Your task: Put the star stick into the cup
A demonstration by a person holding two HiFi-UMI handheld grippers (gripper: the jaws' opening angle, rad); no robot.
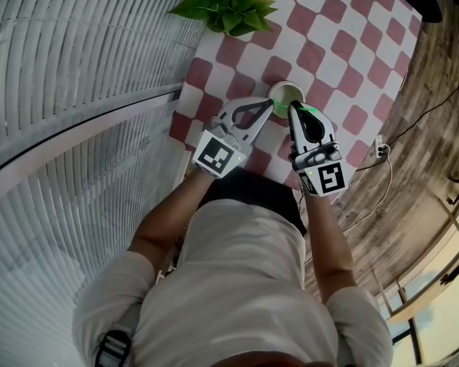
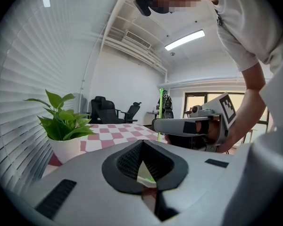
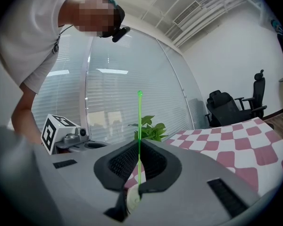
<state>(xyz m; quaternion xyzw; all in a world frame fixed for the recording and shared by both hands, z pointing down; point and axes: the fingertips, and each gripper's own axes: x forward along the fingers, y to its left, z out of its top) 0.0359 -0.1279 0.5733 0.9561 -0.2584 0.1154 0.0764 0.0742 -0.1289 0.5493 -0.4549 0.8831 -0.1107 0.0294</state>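
Note:
A white cup (image 1: 288, 92) stands on the checkered table (image 1: 344, 44), near its front edge. My right gripper (image 1: 294, 108) is level beside the cup and shut on a thin green star stick (image 3: 139, 135). The stick stands upright from the jaws, its tip high above them, and it also shows past the right gripper (image 2: 179, 125) as the same stick (image 2: 160, 112). My left gripper (image 1: 274, 107) reaches the cup's left rim; its jaws are closed, and the pale cup wall (image 2: 144, 171) shows wedged between the pads. The stick's lower end is hidden by the jaws.
A leafy plant in a white pot (image 1: 228, 6) stands at the table's far left corner, close to the window blinds (image 1: 69, 90). A power strip and cable (image 1: 379, 150) lie on the wooden floor at the right. Office chairs (image 2: 108, 109) stand beyond the table.

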